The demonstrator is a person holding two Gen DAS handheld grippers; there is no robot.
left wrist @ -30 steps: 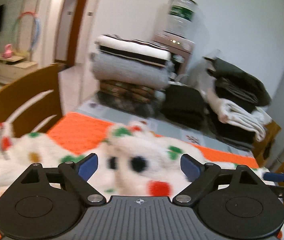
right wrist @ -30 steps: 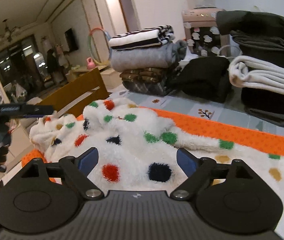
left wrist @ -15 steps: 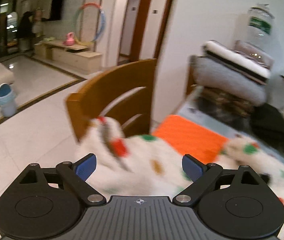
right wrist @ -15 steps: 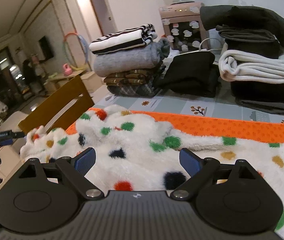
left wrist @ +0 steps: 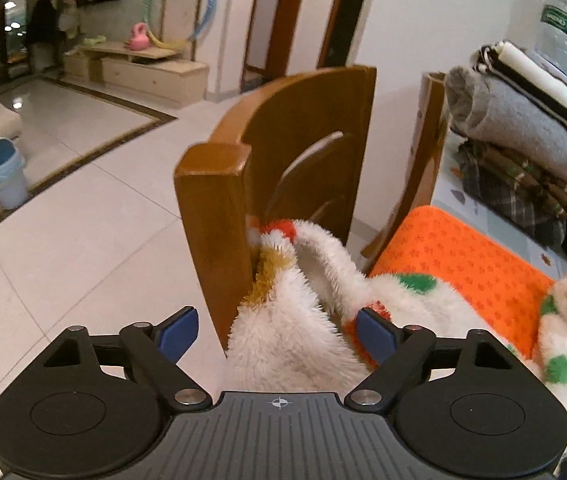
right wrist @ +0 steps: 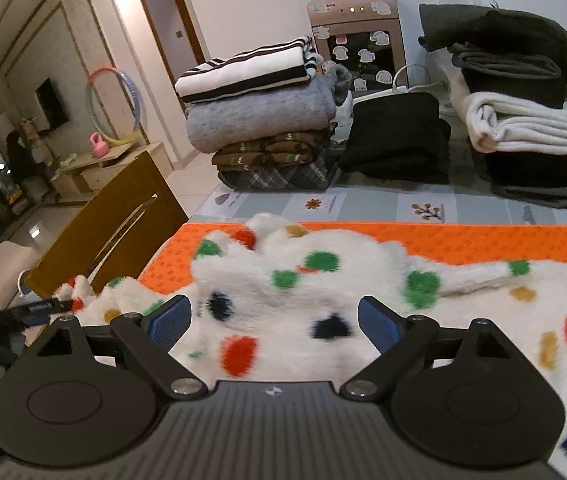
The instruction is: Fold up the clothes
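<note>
The fleece garment (right wrist: pixel 323 296), white with coloured dots, lay spread on the orange mat (right wrist: pixel 463 240) over the tabletop, straight ahead of the right claw (right wrist: pixel 273 320), whose jaws stood wide and released above it. Its end hung between the left claw's (left wrist: pixel 277 336) closing jaws, not yet pinched, just before a wooden chair (left wrist: pixel 283 140).

A lived-in home: glossy pale tiled floor (left wrist: pixel 83 208), low cream TV cabinet (left wrist: pixel 143 68) at far left, curved brown wooden chair (left wrist: pixel 283 160) nearby, folded laundry stacks (right wrist: pixel 267 120) beyond.
</note>
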